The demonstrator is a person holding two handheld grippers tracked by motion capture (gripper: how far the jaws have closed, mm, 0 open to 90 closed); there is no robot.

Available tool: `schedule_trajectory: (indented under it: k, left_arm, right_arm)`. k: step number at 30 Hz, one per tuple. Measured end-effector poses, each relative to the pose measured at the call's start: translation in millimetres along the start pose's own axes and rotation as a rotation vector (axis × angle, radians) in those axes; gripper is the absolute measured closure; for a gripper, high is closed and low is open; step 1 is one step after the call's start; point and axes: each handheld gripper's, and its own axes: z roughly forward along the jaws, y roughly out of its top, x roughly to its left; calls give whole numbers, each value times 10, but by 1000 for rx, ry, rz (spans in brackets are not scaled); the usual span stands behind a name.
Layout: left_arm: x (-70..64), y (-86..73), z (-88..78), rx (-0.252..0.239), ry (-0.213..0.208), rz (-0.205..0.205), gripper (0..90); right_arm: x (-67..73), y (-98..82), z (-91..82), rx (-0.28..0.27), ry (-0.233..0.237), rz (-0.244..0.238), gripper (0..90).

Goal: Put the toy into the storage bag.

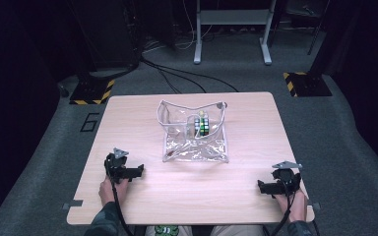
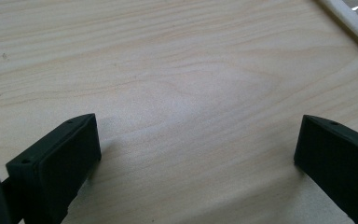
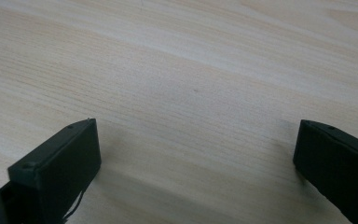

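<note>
Table: a pale wooden table [image 1: 142,196] fills the middle of the high view, with grey carpet around it.
Pouch: a clear plastic pouch [image 1: 193,132] with white edging stands open at the centre of the frame, just above the middle of the table.
Inside the pouch: a small cube with green, white and dark squares [image 1: 203,124] sits toward the upper right of the pouch; a few other small bits are in there too, too small to make out.
Left gripper: the left gripper [image 1: 137,171] rests low on the table at the lower left of the high view, held by the left hand [image 1: 111,189], well apart from the pouch.
Left jaws: wide apart, nothing between them, and its own view shows bare wood between the two black jaws [image 2: 196,149].
Pouch edge: a strip of the white edging [image 2: 354,25] pokes in at the upper right corner of the left gripper view.
Right gripper: the right gripper [image 1: 266,186] sits at the lower right of the high view, held by the right hand [image 1: 295,201], well clear of the pouch.
Right jaws: spread wide, gripping nothing, only wood grain between them in its own view [image 3: 196,149].
Cables: a black cable [image 1: 122,216] trails back from the left gripper toward the bottom edge.
Background: a white metal frame [image 1: 232,34] stands on the floor at the top centre, with two yellow-and-black striped plates [image 1: 92,91] at upper left and upper right.
</note>
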Motion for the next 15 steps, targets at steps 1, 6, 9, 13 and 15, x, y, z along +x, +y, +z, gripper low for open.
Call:
schedule_trajectory:
  k: [1,6,9,13,15]
  left_arm:
    - [0,0,0,0,0,0,1]
    - [1,0,0,0,-1,1,1]
    - [-1,0,0,0,0,0,1]
    - [0,0,-1,0,0,0,1]
    - [-1,0,0,0,1,0,1]
  right_arm:
    - [-11,-11,1,-7,4,1,0]
    - [-48,-63,20,-69,15,-13,0]
    - [-62,-86,24,-91,21,-25,0]
    - [-74,-95,29,-105,32,-32,0]
    - [-77,-94,31,-103,36,-31,0]
